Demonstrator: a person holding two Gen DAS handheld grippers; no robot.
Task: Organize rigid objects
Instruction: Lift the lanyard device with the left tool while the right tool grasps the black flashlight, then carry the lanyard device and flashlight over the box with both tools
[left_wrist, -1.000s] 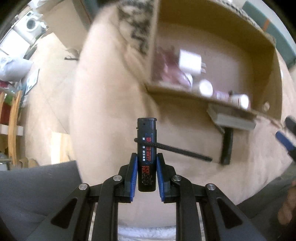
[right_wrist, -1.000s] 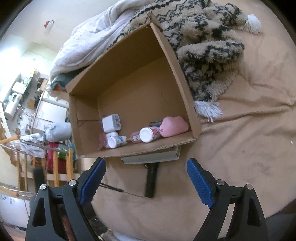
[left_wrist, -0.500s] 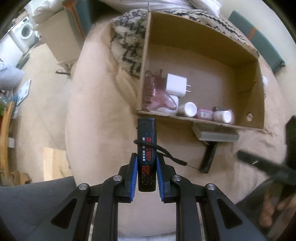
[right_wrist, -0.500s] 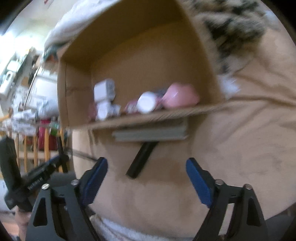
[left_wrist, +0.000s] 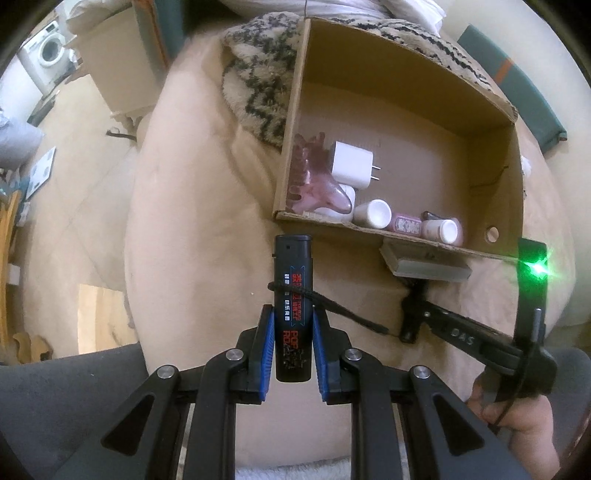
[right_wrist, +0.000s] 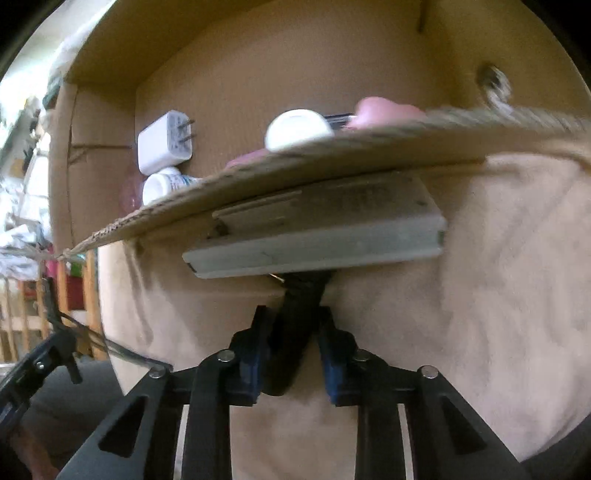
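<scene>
My left gripper (left_wrist: 293, 314) is shut on a black lighter (left_wrist: 293, 280) with red lettering, held upright above the beige bedcover; a black cord loops round it. In front of the cardboard box (left_wrist: 388, 85) lies a tool with a grey head (right_wrist: 314, 243) tucked under the box's front wall and a black handle (right_wrist: 299, 295). My right gripper (right_wrist: 291, 325) has its jaws closing on that handle, and the blue pads touch it on both sides. The left wrist view shows the right gripper (left_wrist: 410, 317) reaching in from the right.
Inside the box lie a white charger (left_wrist: 352, 162), a pink hair claw (left_wrist: 314, 181) and small white-capped bottles (left_wrist: 373, 214). A patterned fleece blanket (left_wrist: 258, 74) borders the box's left and far sides. A person's hand (left_wrist: 517, 417) and grey-clad legs (left_wrist: 55, 398) sit nearest me.
The right gripper has dropped toward the box front and its wide jaws have closed round the black handle. The left gripper keeps the lighter and now looks farther into the box.
</scene>
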